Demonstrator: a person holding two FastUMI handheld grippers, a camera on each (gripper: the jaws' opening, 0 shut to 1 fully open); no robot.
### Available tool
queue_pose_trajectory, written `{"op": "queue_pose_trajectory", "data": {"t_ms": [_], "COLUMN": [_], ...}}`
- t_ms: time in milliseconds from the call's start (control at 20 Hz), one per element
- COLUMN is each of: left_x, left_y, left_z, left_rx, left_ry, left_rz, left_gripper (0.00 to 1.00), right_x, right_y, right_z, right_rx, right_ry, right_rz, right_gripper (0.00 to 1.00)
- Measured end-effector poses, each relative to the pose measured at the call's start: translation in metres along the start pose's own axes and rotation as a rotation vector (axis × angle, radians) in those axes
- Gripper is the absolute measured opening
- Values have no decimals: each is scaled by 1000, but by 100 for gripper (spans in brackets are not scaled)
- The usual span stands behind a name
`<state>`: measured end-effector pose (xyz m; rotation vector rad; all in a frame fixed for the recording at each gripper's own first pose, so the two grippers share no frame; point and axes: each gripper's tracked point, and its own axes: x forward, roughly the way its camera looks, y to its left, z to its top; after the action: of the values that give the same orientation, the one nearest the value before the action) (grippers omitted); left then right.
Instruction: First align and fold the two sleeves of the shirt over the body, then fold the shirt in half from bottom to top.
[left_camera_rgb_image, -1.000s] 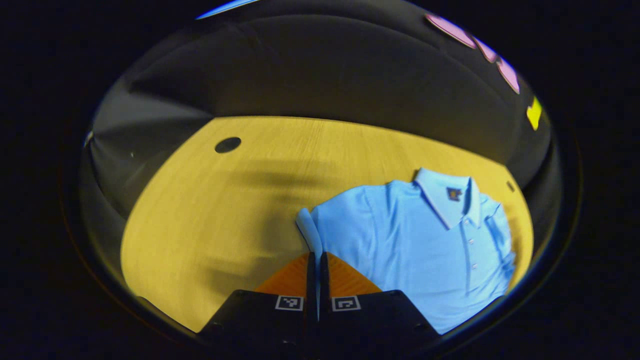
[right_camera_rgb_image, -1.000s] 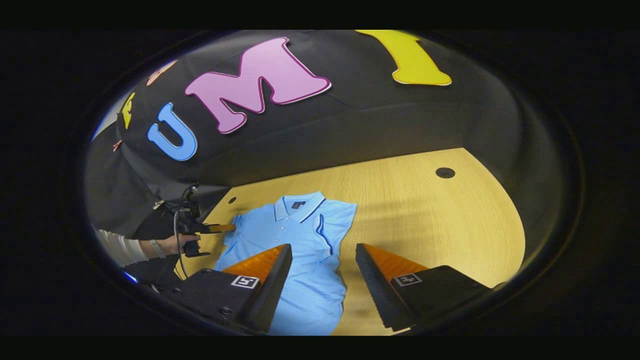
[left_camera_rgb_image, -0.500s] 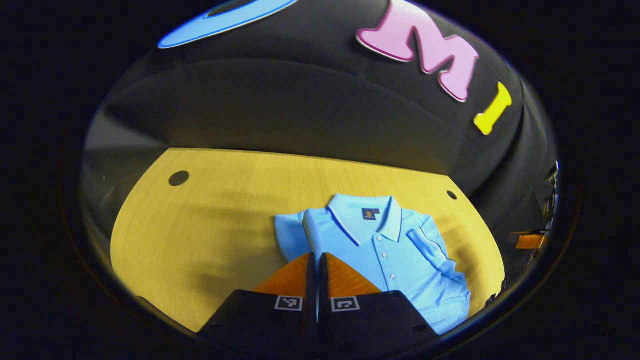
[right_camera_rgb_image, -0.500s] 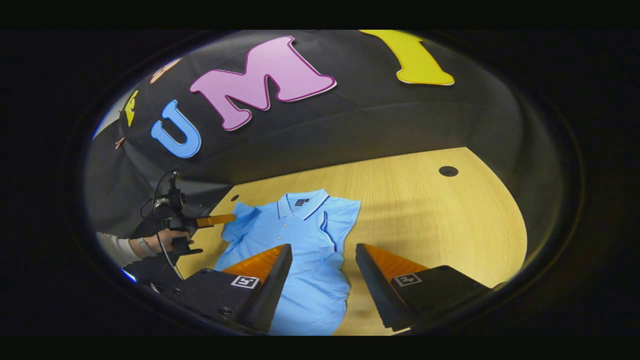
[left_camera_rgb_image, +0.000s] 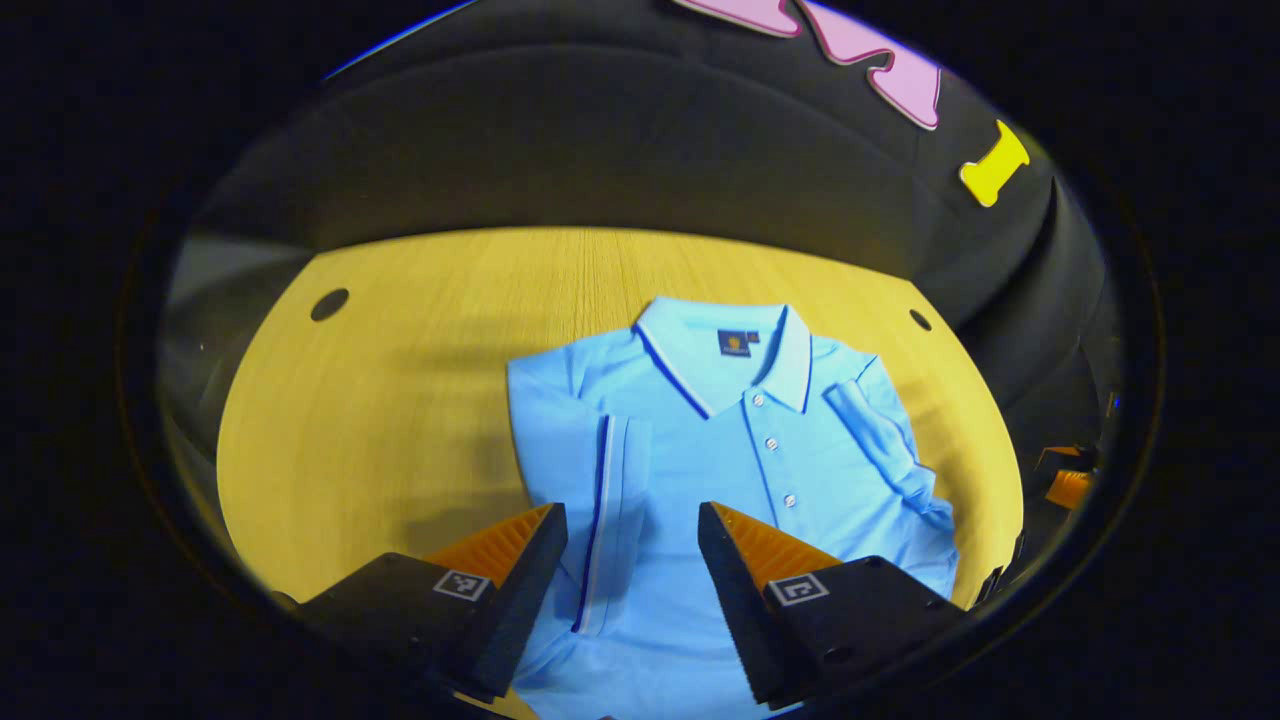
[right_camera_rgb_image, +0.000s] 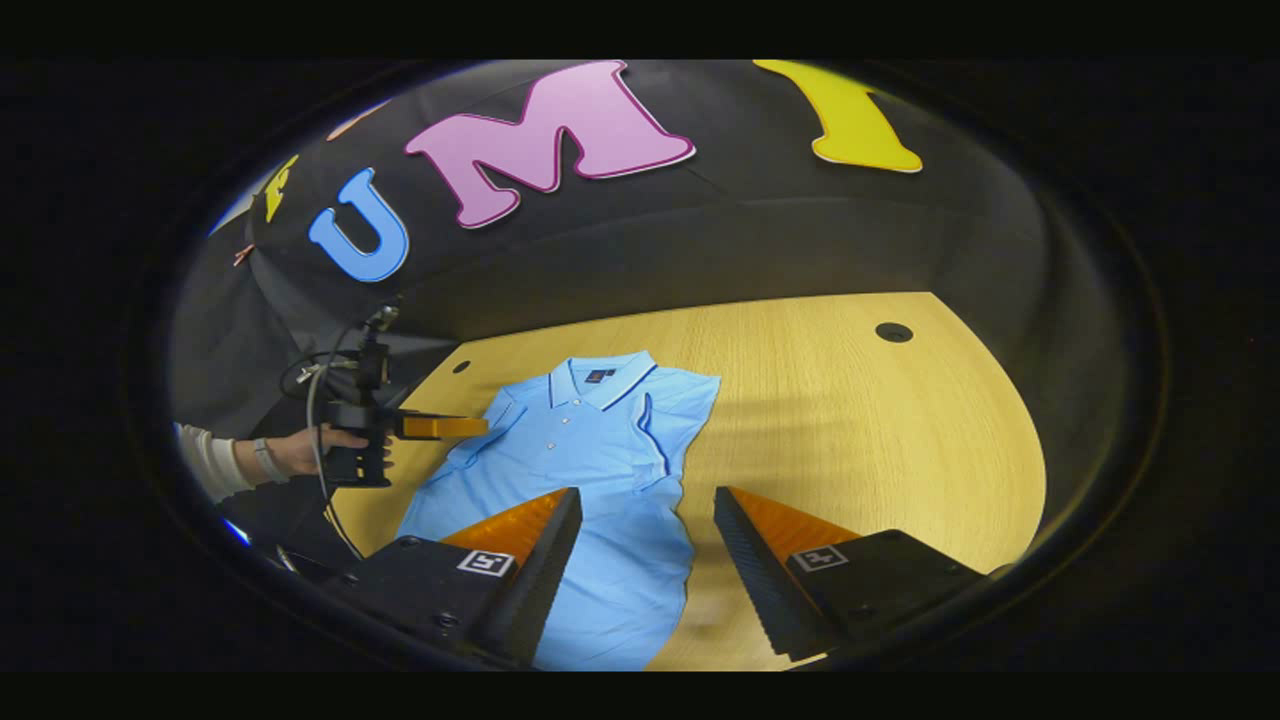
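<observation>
Since half a second ago the left tongs (left_camera_rgb_image: 622, 545) have been parted and the sleeve (left_camera_rgb_image: 612, 500) released, now laid over the shirt (left_camera_rgb_image: 740, 470) body. The sleeve stage is judged finished, so the bottom-to-top fold comes next, for which the hem at 6 o'clock must be gripped. Both tucked sleeves are seen in the left gripper view; in the right gripper view the shirt lies flat on the desk (right_camera_rgb_image: 860, 420) at 11 o'clock, and the right tongs (right_camera_rgb_image: 648, 540) stand apart, holding nothing.
</observation>
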<state>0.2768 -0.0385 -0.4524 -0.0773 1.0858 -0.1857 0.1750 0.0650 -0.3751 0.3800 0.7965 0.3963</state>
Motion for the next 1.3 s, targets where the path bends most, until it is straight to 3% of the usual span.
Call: {"op": "queue_pose_trajectory", "data": {"t_ms": [150,200,250,350,400,550,800,1150,1300], "left_x": [-56,-73,-91,-122,-137,-168,-190,-206,-203], "left_y": [1,4,9,25,33,48,35,4,-1], "left_z": [4,-6,-23,-63,-90,-171,-265,-327,-331], "left_rx": [-17,-54,-93,-151,-170,-214,-203,-187,-142], "left_ry": [-73,-69,-51,-25,6,119,262,396,405], "left_rz": [-10,-11,-10,3,9,5,-47,-99,-96], "left_gripper": [93,87,95,95,94,95,95,95,93], "right_x": [-9,-13,-17,-22,-25,-42,-74,-101,-103], "right_y": [0,0,1,9,12,22,28,27,29], "right_z": [-4,-7,-10,-23,-34,-65,-135,-218,-246], "right_rx": [14,23,38,86,113,162,197,214,233], "right_ry": [-8,-8,-11,-9,4,22,108,269,347], "right_rz": [-36,-46,-53,-47,-50,-66,-108,-182,-202], "right_gripper": [91,96,88,89,97,97,97,97,97]}}
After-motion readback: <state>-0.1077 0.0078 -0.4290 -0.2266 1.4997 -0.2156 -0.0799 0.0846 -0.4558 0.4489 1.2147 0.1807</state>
